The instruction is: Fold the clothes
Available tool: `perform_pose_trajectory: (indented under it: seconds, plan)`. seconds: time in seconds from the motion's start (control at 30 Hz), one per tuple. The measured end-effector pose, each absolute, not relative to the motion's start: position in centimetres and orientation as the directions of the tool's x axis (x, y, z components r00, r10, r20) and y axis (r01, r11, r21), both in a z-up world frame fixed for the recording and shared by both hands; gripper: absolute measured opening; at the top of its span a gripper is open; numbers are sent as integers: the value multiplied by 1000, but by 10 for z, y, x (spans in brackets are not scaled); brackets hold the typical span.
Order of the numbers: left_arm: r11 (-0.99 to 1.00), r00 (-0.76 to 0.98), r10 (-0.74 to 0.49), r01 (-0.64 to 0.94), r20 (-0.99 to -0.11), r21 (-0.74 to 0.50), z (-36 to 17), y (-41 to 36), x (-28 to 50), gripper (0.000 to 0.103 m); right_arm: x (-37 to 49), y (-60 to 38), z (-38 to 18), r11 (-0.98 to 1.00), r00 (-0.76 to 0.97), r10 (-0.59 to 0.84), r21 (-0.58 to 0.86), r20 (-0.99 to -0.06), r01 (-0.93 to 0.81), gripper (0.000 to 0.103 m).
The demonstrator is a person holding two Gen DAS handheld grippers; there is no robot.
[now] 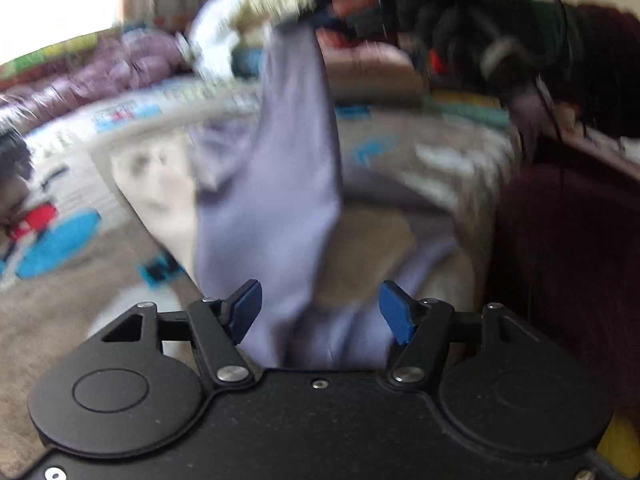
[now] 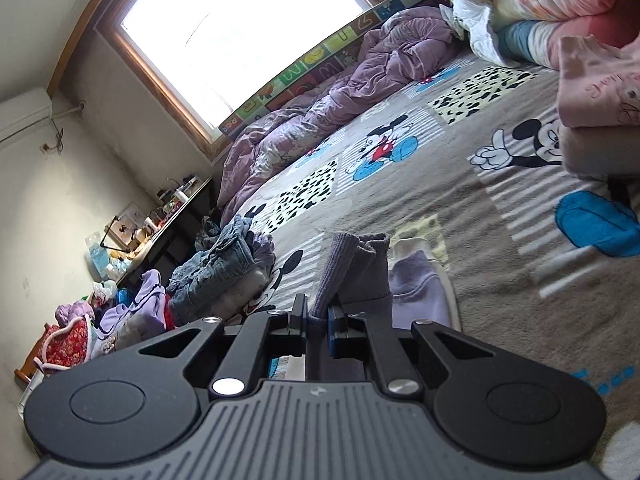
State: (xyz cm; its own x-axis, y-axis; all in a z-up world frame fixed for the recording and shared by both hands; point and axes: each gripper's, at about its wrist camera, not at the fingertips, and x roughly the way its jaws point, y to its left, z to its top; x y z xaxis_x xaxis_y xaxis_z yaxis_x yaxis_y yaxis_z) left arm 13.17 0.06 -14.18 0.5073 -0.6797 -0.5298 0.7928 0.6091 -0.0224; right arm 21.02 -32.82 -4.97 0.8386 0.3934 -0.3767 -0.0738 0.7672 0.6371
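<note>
Right wrist view: right gripper (image 2: 318, 322) clamps a lavender garment (image 2: 360, 268); no containers.

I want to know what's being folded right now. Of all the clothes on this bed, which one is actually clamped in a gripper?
The lavender ribbed garment: the right gripper pinches its cuff. The denim pile and the pink top lie untouched.

Each tool is matte black: two round discs at the sides, angular linkage arms joined by silver screws and rivets, and blue pads on the fingers. The left tool (image 1: 320, 312) has a smooth, speckled body, while the right tool (image 2: 318, 326) has a ribbed grey top plate.
</note>
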Motion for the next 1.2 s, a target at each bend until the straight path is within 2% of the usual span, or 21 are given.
perform_pose_trajectory:
  seconds: [0.07, 0.13, 0.2, 0.33, 0.4, 0.5, 0.57, 0.73, 1.07, 1.2]
  plan:
    - [610, 489, -681, 790, -545, -54, -146, -1, 139, 66, 213, -323, -47, 776, 835, 393, 626, -384, -77, 11]
    - [588, 452, -657, 808, -604, -35, -154, -8, 144, 66, 214, -319, -45, 783, 833, 393, 617, -390, -81, 11]
    - [587, 455, -683, 808, -572, -58, -145, -5, 151, 66, 214, -316, -45, 792, 830, 388, 605, -400, -79, 11]
    - [594, 464, -793, 733, -393, -332, -128, 16, 198, 66, 213, -317, -47, 796, 829, 382, 602, -408, -70, 11]
    - [571, 457, -821, 657, -342, -493, -138, 21, 227, 67, 212, -320, -50, 795, 832, 372, 604, -412, -57, 11]
    - [566, 437, -820, 522, -371, -638, -162, 18, 253, 67, 210, -326, -53, 791, 836, 360, 610, -414, -39, 11]
    - [561, 409, -822, 456, -397, -691, -173, 17, 256, 67, 211, -330, -54, 791, 838, 352, 611, -417, -28, 11]
    - [502, 385, -856, 464, -344, -730, -170, 25, 239, 70, 213, -337, -58, 783, 839, 350, 622, -416, -19, 11]
    - [494, 299, -869, 540, -393, -682, -173, 28, 184, 75, 209, -338, -65, 770, 839, 353, 638, -415, -8, 11]
    - [517, 306, -850, 638, -429, -570, -161, 26, 167, 77, 208, -338, -58, 770, 844, 351, 637, -405, -15, 11]
